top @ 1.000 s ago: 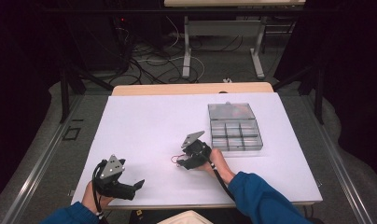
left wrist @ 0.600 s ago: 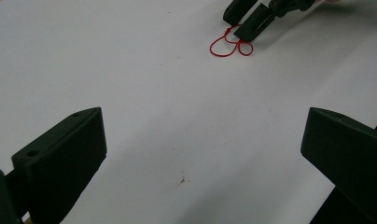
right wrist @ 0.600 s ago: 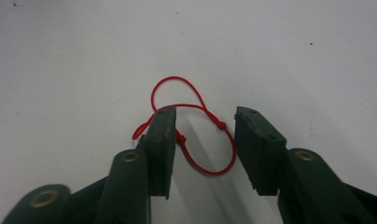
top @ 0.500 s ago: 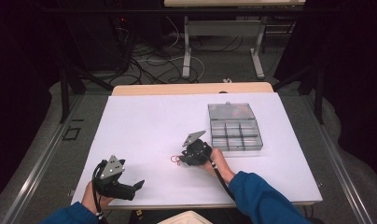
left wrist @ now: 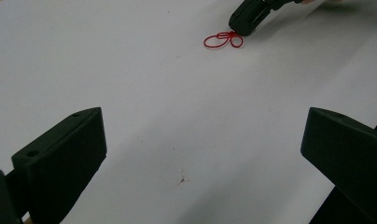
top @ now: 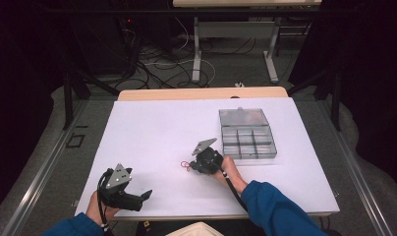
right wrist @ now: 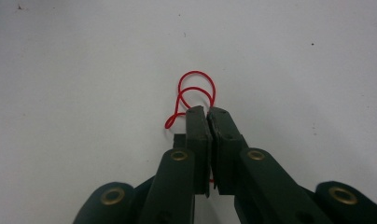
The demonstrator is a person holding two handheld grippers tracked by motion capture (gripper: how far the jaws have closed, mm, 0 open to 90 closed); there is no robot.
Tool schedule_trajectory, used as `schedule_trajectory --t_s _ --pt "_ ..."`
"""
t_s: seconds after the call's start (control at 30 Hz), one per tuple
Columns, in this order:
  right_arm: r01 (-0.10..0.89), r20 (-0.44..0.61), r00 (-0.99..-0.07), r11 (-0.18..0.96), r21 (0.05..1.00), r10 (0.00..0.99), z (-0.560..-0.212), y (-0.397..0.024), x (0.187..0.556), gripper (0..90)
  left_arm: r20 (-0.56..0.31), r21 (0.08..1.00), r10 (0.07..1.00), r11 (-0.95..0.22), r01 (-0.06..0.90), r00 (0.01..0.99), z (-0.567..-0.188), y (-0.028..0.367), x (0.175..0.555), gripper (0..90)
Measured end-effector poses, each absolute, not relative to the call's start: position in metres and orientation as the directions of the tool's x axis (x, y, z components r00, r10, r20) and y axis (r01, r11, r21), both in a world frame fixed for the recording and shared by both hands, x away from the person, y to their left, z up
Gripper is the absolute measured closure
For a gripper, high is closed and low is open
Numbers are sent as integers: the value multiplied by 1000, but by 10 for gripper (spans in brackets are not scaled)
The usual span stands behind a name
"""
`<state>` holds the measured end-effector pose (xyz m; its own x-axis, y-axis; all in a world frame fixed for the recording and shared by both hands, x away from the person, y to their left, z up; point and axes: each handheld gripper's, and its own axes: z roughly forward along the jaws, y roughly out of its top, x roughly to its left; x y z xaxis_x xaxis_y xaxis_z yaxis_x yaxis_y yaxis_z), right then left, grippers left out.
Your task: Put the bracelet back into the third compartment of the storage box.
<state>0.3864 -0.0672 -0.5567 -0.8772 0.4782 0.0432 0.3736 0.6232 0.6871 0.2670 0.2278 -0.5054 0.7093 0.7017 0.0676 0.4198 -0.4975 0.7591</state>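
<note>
A: Since a second ago neither hand has shifted on the table; what has changed is the right gripper (top: 192, 165), whose jaws have just been closing and now stand pressed together, with the red rubber band (top: 185, 164) caught between their tips.

B: How does the band look?

A: Thin, bright red, twisted into two small loops. In the right gripper view (right wrist: 208, 113) the loops (right wrist: 192, 95) lie on the white sheet (right wrist: 84, 70) at twelve o'clock from the tips, one over the other, with a short tail bending off toward nine o'clock. A sliver of red also shows low in the slit between the two pads.

B: And where is it on the table?

A: In the high view it lies near the middle of the sheet (top: 152, 128), at nine o'clock from the right gripper's body and well apart from the clear compartment box (top: 247, 133), which sits toward two o'clock from it.

B: The other gripper?

A: The left gripper (top: 146, 194) rests near the front edge, at seven o'clock from the band, its jaws spread wide and holding nothing.

B: Does its own camera add anything?

A: Yes. The left gripper view (left wrist: 203, 140) shows the band (left wrist: 222, 39) from the side, as a flat figure-eight on the sheet with the right gripper's black tip (left wrist: 241, 25) down on its knot.
</note>
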Motion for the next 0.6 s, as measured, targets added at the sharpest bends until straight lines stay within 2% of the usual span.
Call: schedule_trajectory --t_s 0.23,0.6 --pt "342 18 -886 624 703 464 -551 -70 385 876 68 754 699 -503 423 712 -505 228 267 2" --pt "355 17 -875 616 704 484 -540 -76 379 876 71 760 702 -498 418 708 -505 228 266 2"
